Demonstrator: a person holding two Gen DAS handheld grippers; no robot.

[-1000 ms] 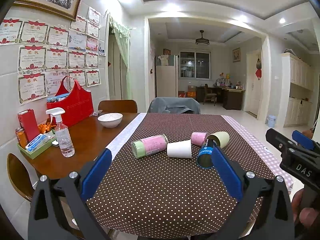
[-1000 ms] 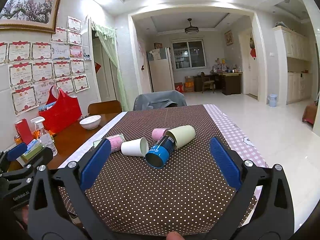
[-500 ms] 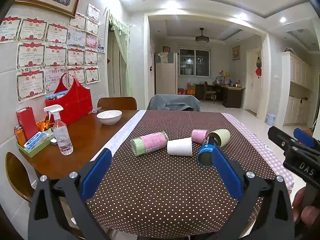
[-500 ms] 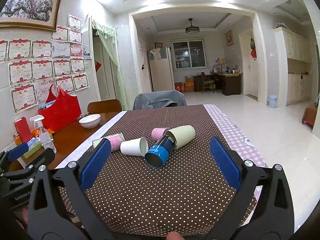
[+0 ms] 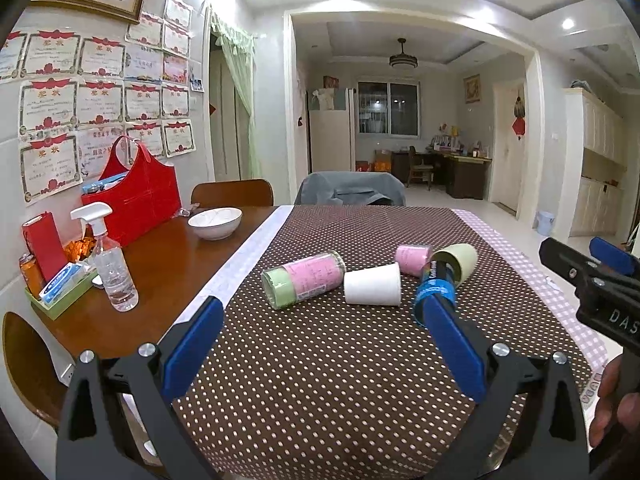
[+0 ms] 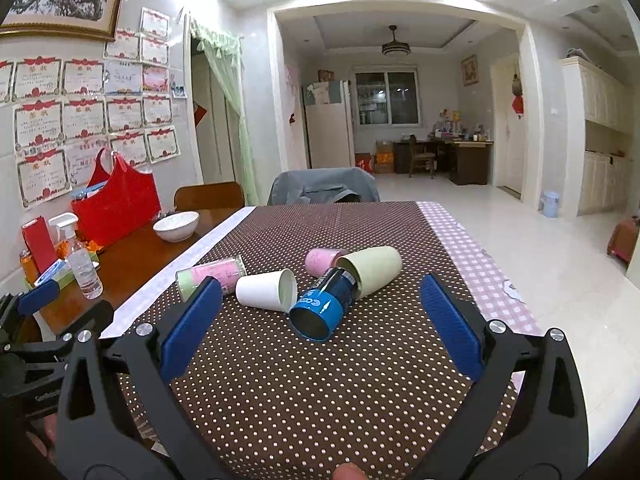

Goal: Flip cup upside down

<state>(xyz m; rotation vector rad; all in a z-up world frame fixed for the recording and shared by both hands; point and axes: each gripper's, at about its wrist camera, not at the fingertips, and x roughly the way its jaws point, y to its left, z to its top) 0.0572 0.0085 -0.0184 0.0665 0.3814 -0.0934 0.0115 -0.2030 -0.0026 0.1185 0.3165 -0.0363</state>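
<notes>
We hold the left hand-held gripper (image 5: 320,340) with its blue pads spread wide apart and nothing between them, low over the near end of the desk (image 5: 320,380), which is covered by a brown dotted cloth. Our right hand-held gripper (image 6: 320,320) is likewise wide apart and empty, just beside the left one. Ahead of both, near the middle of the desk, several cups lie on their sides in a loose cluster. The white cup (image 5: 373,284) lies with its mouth toward the right. Just to its left lies a pink cup with a green end (image 5: 304,278). To its right a blue cup (image 6: 326,306) points its open mouth toward us, its far end tucked into the pale green cup (image 6: 374,268). A small pink cup (image 5: 412,258) lies behind them. Further left, on the bare wood, stand a white bowl (image 5: 215,222), a spray bottle (image 5: 110,264) and a red bag (image 5: 136,196).
</notes>
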